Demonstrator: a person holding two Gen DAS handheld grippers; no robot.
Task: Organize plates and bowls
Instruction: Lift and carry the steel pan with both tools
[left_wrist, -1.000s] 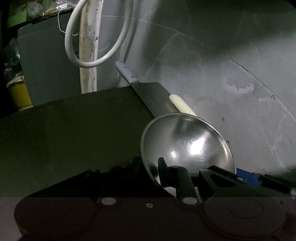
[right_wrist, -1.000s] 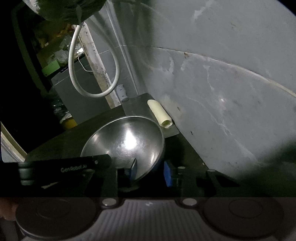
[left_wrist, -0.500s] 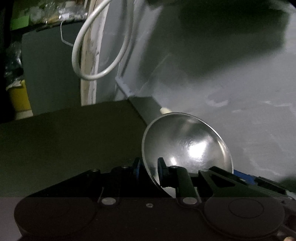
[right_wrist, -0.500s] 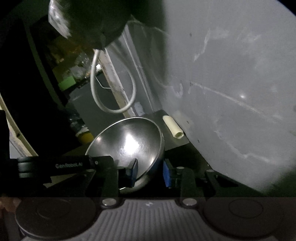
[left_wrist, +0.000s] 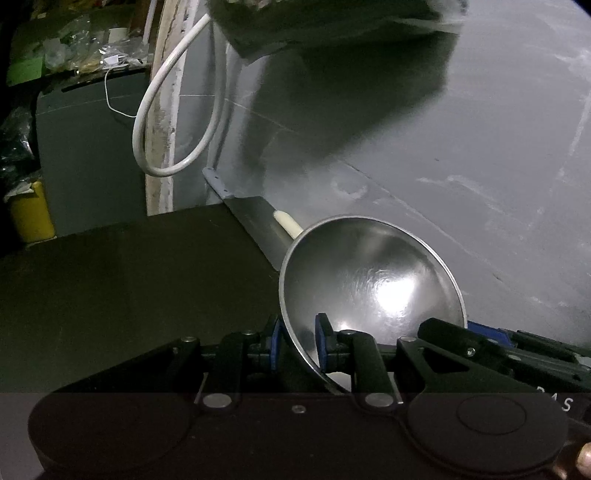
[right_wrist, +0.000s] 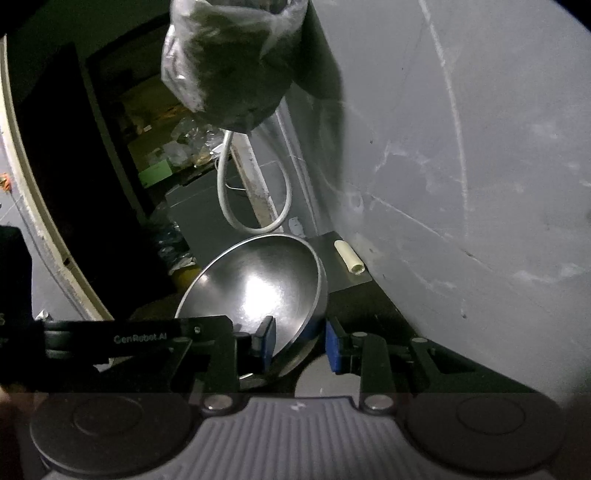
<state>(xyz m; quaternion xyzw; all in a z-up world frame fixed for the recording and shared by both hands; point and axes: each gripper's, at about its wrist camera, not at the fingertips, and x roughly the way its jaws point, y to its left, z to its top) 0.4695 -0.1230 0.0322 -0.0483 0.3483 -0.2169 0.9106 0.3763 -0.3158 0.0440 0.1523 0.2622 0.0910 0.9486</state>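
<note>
Left gripper (left_wrist: 297, 345): your two blue-padded fingers pinch the near rim of the steel bowl (left_wrist: 369, 280), one pad outside the wall, one inside.
Right gripper (right_wrist: 300, 345): your fingers straddle the same bowl's (right_wrist: 258, 284) opposite rim, left pad inside; the right pad stands a little off the outer wall, so I cannot tell whether this grip is tight.
Bowl: held between both grippers, tilted, its shiny inside facing each camera, lifted off the dark countertop (left_wrist: 129, 280).
Beyond the bowl: a flat metal sheet (right_wrist: 341, 269) lies on the counter with a pale roll (right_wrist: 349, 257) on it, beside the grey wall (right_wrist: 461, 166).
Farther ahead: a white hose (left_wrist: 162, 122) loops down against a worn post (left_wrist: 162, 177).
Above your right fingers: a plastic bag (right_wrist: 229, 62) of something dark hangs.
</note>
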